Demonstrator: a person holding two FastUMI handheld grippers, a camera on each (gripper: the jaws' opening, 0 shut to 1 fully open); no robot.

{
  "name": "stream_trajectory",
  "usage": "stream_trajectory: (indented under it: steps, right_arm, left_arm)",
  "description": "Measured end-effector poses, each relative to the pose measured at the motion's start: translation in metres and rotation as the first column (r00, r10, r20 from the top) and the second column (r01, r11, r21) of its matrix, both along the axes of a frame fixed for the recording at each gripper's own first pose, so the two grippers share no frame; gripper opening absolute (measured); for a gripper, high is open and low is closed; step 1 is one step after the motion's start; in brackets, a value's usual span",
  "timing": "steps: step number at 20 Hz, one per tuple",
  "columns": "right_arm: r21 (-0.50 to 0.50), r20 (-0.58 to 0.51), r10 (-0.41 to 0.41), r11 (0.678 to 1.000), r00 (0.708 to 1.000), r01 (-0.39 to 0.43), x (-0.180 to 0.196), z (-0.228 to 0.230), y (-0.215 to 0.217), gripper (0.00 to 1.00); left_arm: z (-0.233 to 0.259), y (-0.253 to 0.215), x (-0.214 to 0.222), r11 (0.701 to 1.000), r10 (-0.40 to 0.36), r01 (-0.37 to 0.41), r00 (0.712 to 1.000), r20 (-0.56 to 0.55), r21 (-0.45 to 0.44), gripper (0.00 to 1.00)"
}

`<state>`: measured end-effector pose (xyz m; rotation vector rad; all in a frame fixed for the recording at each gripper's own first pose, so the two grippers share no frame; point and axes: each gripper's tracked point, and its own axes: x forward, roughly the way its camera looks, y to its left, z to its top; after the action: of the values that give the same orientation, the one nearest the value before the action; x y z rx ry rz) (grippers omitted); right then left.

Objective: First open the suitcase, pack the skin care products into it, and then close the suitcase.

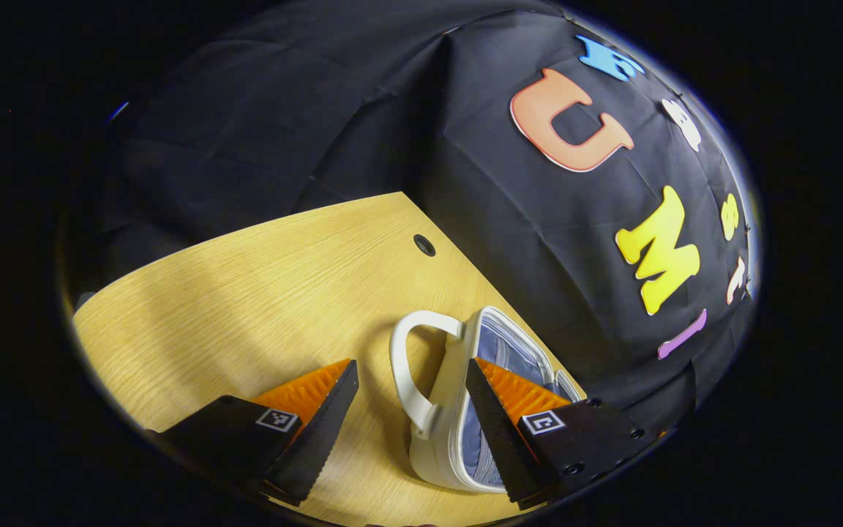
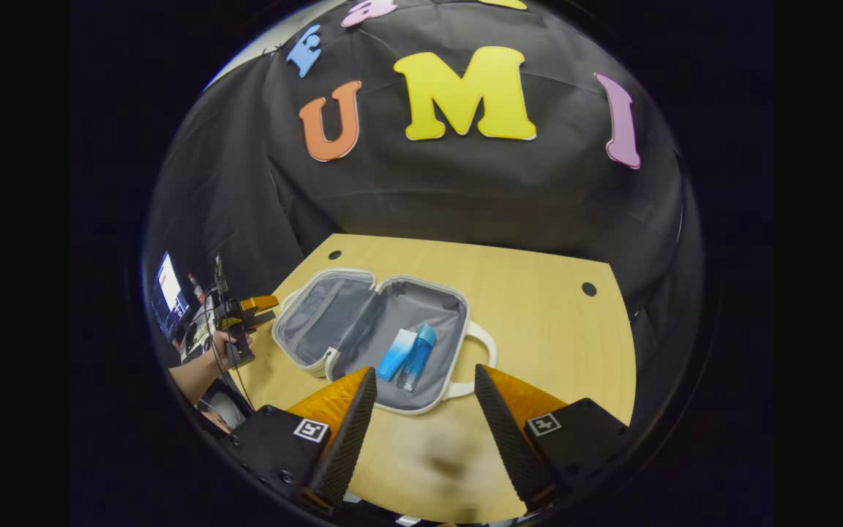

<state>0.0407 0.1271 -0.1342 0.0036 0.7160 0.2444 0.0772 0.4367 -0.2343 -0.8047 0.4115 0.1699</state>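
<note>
Suitcase (image 2: 370, 329) lies open, blue bottle (image 2: 416, 357) and tube (image 2: 395, 354) loose inside; both hand-held grippers, left (image 1: 410, 424) and right (image 2: 425, 424), gape empty, so a hasty lid swing could spill them

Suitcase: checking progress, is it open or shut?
Open: the suitcase lies spread flat, grey lining exposed, two blue skin care products inside.

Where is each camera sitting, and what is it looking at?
Left gripper view: rides on the left gripper, low over the wooden table, facing the suitcase edge-on by its handle; its two fingers show, spread apart.
Right gripper view: rides on the right gripper, higher, looking down into the open suitcase with two blue skin care products inside; its fingers are spread, and a hand holds the left gripper farther off.
Shared: suitcase, table, the black cloth wall.
</note>
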Motion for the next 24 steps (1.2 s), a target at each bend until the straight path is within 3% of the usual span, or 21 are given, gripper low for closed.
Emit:
stream_trajectory:
  steps: [5,15,16,18,20,22,23,24]
  right_arm:
    - [0.006,-0.027,-0.066,0.998,0.997,0.066,-0.004,-0.004,-0.017,0.80]
    - [0.026,-0.045,-0.132,0.991,0.990,0.134,-0.011,-0.004,-0.034,0.80]
    - [0.030,-0.042,-0.141,0.989,0.989,0.142,-0.011,-0.004,-0.037,0.80]
    - [0.036,-0.035,-0.155,0.987,0.987,0.156,-0.016,-0.002,-0.043,0.75]
    - [0.048,-0.037,-0.167,0.984,0.985,0.169,-0.019,-0.003,-0.047,0.80]
    - [0.054,-0.032,-0.189,0.980,0.982,0.190,-0.021,-0.004,-0.055,0.75]
    - [0.063,-0.027,-0.201,0.977,0.979,0.202,-0.021,-0.002,-0.059,0.79]
    - [0.070,-0.021,-0.214,0.974,0.977,0.215,-0.022,-0.001,-0.064,0.75]
  left_arm:
    - [-0.019,0.001,0.015,0.998,0.014,-0.016,0.999,-0.040,-0.060,0.86]
    - [-0.038,0.004,0.040,0.987,0.060,-0.072,0.995,-0.085,-0.146,0.50]
    - [-0.037,0.000,0.047,0.983,0.056,-0.068,0.996,-0.075,-0.170,0.30]
    - [-0.043,0.000,0.049,0.983,0.049,-0.064,0.995,-0.088,-0.170,0.17]
    - [-0.037,-0.002,0.051,0.979,0.048,-0.062,0.996,-0.078,-0.195,0.15]
    - [-0.026,-0.004,0.053,0.974,0.053,-0.065,0.997,-0.060,-0.218,0.12]
    - [-0.021,-0.004,0.052,0.976,0.055,-0.066,0.997,-0.062,-0.210,0.10]
    - [-0.015,-0.007,0.052,0.978,0.052,-0.063,0.997,-0.058,-0.197,0.09]
